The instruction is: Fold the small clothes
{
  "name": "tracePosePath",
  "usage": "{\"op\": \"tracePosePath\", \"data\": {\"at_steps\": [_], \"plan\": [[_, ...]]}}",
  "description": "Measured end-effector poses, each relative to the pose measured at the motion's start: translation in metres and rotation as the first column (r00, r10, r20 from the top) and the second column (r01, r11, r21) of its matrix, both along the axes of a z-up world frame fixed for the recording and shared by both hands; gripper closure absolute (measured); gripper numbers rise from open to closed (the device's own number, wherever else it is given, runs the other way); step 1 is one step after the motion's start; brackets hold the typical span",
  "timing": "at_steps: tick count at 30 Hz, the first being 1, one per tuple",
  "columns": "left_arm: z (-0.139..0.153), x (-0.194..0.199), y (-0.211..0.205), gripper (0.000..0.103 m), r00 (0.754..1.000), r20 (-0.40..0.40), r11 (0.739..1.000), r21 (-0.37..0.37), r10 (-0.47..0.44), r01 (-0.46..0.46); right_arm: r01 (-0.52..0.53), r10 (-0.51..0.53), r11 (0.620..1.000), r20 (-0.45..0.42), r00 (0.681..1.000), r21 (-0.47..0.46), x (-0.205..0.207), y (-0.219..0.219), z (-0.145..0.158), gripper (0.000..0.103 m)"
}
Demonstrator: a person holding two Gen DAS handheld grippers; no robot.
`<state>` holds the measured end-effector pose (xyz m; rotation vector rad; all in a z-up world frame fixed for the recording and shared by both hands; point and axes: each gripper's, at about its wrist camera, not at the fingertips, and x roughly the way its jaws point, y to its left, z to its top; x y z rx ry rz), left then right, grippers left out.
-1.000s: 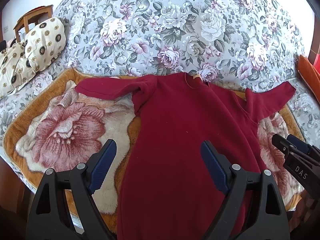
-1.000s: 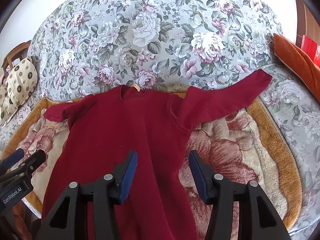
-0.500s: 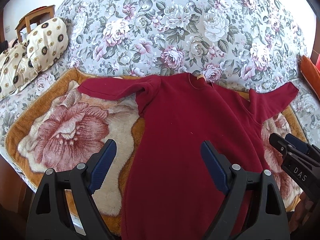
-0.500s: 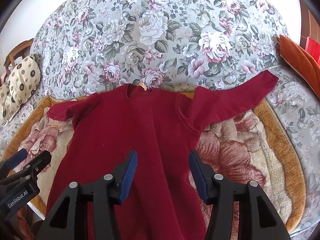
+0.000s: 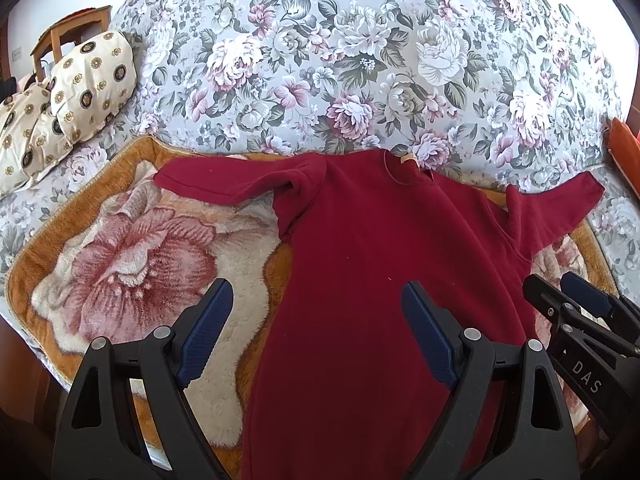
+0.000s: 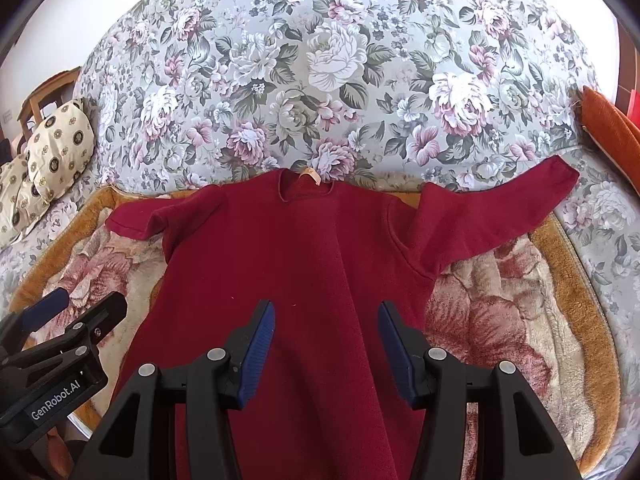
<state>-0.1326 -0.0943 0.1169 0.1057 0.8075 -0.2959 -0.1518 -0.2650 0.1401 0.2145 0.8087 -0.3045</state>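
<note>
A dark red long-sleeved top (image 5: 380, 264) (image 6: 304, 256) lies flat on a plush orange-edged blanket (image 5: 132, 256) (image 6: 520, 312), collar away from me and both sleeves spread out sideways. My left gripper (image 5: 318, 304) hovers open above its left side, nothing between the blue pads. My right gripper (image 6: 326, 320) hangs open over the lower middle of the top, also with nothing in it. Each gripper shows in the other's view: the right gripper (image 5: 568, 300) at the right edge, the left gripper (image 6: 84, 308) at the lower left. The hem is hidden behind the fingers.
The blanket rests on a bed with a grey floral cover (image 5: 360, 60) (image 6: 340, 72). Cream patterned pillows (image 5: 68, 96) (image 6: 44, 152) and a wooden chair (image 5: 68, 36) sit at the far left. An orange cushion (image 6: 612, 128) lies at the right edge.
The top has shifted rightward in both views, so both grippers have drifted slightly left over it. Both stay open as before.
</note>
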Motion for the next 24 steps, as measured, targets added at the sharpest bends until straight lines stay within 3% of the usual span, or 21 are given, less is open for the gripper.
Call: {"op": "tracePosePath", "data": {"at_steps": [24], "plan": [[-0.006,0.02,0.013,0.017,0.999,-0.02,0.999,0.002,0.05,-0.05,-0.052,0.052,0.999,-0.009,0.999,-0.007,0.016,0.022,-0.002,0.052]]}}
